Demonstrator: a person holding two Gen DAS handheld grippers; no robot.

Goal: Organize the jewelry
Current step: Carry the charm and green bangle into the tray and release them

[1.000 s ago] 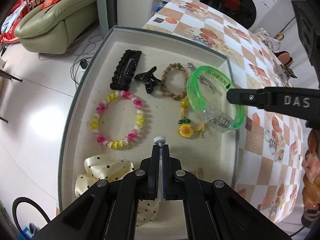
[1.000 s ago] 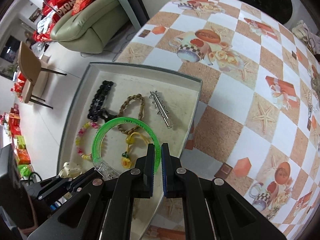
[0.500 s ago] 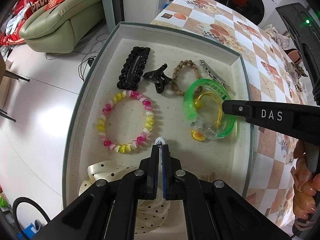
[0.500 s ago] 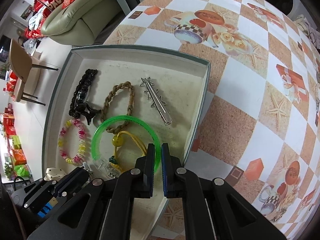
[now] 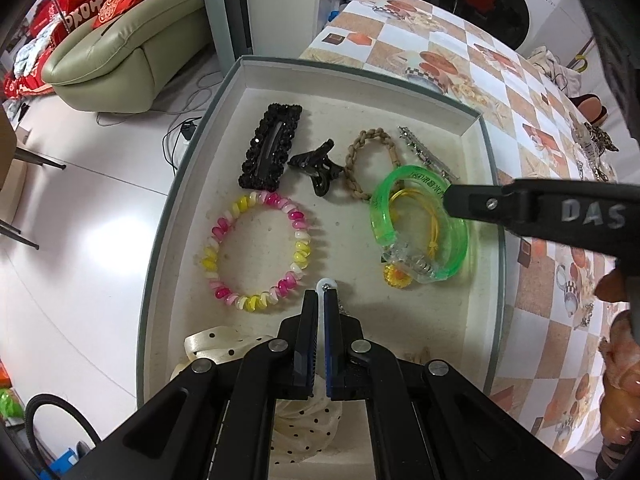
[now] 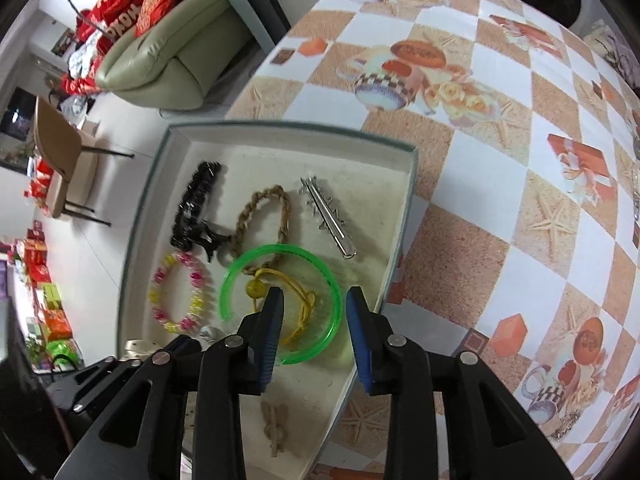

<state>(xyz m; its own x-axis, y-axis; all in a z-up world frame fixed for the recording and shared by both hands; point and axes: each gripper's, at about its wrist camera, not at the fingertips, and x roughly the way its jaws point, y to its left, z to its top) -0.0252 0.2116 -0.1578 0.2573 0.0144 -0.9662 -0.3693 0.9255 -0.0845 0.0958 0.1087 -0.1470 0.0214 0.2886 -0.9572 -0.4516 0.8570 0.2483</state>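
Observation:
A shallow tray (image 5: pixel 182 184) (image 6: pixel 402 232) holds jewelry. A green translucent bangle (image 5: pixel 380 216) (image 6: pixel 334 296) lies in it over a yellow cord bracelet (image 5: pixel 432 216) (image 6: pixel 304 304) with a flower charm (image 5: pixel 396 276). My right gripper (image 6: pixel 314 304) is open just above the bangle, which lies free between its jaws. My left gripper (image 5: pixel 321 298) is shut on a small white pearl piece (image 5: pixel 326 284) with a thin chain, low over the tray floor.
Also in the tray: a black beaded barrette (image 5: pixel 272 146), a black claw clip (image 5: pixel 316 166), a braided tan bracelet (image 5: pixel 372 164), a silver clip (image 6: pixel 328 216), a pink-yellow beaded bracelet (image 5: pixel 256 246), a dotted cream bow (image 5: pixel 216 344) and a knotted cord (image 6: pixel 276 428). The tray sits on a patterned tablecloth (image 6: pixel 500 184).
My right gripper lowered the green bangle into the tray over the yellow cord bracelet and opened, letting it go. My left gripper stayed shut and held about still.

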